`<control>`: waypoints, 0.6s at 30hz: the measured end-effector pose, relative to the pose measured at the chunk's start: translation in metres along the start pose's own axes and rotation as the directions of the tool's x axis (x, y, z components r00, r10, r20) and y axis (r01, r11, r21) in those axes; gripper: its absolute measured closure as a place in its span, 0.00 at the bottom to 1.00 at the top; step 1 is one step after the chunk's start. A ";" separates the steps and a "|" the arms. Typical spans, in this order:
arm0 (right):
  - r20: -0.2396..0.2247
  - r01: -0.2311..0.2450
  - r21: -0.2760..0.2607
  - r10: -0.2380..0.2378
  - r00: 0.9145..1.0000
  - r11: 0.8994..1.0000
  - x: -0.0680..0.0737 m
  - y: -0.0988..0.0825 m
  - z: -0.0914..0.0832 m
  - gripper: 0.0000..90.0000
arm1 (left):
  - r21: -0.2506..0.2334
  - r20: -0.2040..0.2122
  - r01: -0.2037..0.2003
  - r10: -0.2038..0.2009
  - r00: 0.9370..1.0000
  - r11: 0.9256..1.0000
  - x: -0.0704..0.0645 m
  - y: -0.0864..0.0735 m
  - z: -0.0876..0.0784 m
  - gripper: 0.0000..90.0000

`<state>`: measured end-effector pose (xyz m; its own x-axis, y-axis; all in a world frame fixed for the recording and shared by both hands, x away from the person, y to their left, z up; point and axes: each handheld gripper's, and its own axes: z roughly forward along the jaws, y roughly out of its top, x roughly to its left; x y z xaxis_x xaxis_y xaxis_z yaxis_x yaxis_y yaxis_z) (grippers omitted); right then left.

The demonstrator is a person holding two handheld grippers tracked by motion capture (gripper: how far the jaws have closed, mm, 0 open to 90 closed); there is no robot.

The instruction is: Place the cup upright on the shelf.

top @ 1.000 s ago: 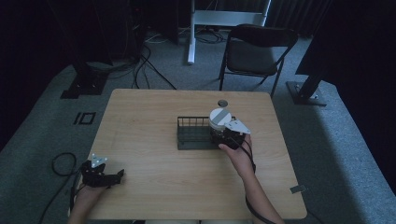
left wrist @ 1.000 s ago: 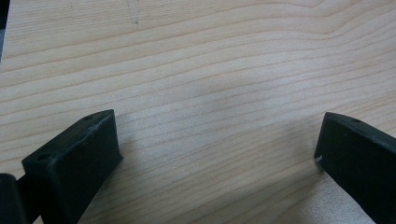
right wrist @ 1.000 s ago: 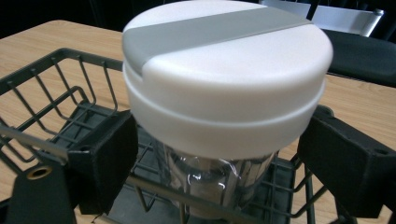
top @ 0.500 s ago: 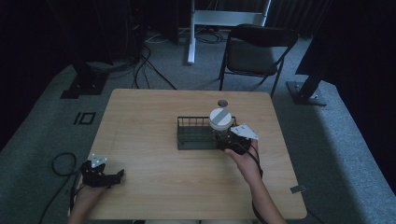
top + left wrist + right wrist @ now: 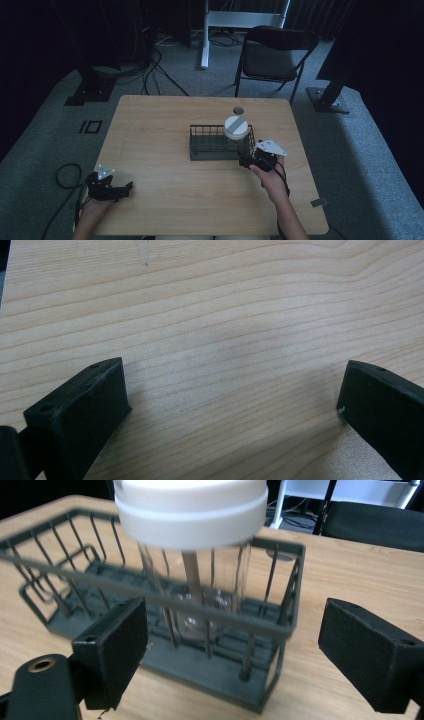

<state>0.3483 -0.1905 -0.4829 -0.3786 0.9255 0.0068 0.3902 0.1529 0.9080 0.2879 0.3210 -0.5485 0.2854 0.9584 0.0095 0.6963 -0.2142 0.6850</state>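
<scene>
Inside the dark wire basket (image 5: 212, 145) near the table's (image 5: 165, 125) centre, the white-lidded clear jar (image 5: 236, 129) is standing upright at the basket's three o'clock end. The right gripper (image 5: 248, 162) is sitting just off the basket at five o'clock, jaws spread and gripping nothing. At seven o'clock, the left gripper (image 5: 125, 188) is resting released on bare wood.
</scene>
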 end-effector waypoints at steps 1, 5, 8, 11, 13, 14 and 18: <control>0.001 0.005 0.003 -0.005 1.000 1.000 -0.001 -0.002 -0.001 0.14 | 0.000 0.000 0.000 0.000 1.000 1.000 0.000 0.000 0.000 0.00; -0.002 -0.006 0.015 0.006 1.000 1.000 -0.005 -0.010 -0.003 0.14 | 0.000 0.000 0.000 0.000 1.000 1.000 0.000 0.000 0.000 0.00; -0.004 -0.013 0.026 0.014 1.000 1.000 -0.007 -0.016 -0.005 0.14 | 0.000 0.000 0.000 0.000 1.000 1.000 0.000 0.000 0.000 0.00; 0.001 -0.021 0.042 0.021 1.000 0.999 -0.010 -0.023 -0.005 0.14 | 0.000 0.000 0.000 0.000 1.000 1.000 0.000 0.000 0.000 0.00; 0.004 -0.032 0.049 0.031 0.999 0.998 -0.013 -0.027 -0.005 0.14 | 0.000 0.000 0.000 0.000 1.000 1.000 0.000 0.000 0.000 0.00; 0.009 -0.039 0.053 0.038 0.999 0.998 -0.014 -0.029 -0.005 0.14 | 0.000 0.000 0.000 0.000 1.000 1.000 0.000 0.000 0.000 0.00; 0.027 -0.047 0.067 0.045 0.999 0.997 -0.020 -0.036 -0.004 0.14 | 0.000 0.000 0.000 0.000 1.000 1.000 0.000 0.000 0.000 0.00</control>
<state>0.3379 -0.2156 -0.5138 -0.3380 0.9404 0.0363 0.4629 0.1326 0.8764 0.2879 0.3211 -0.5485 0.2856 0.9583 0.0097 0.6963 -0.2144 0.6850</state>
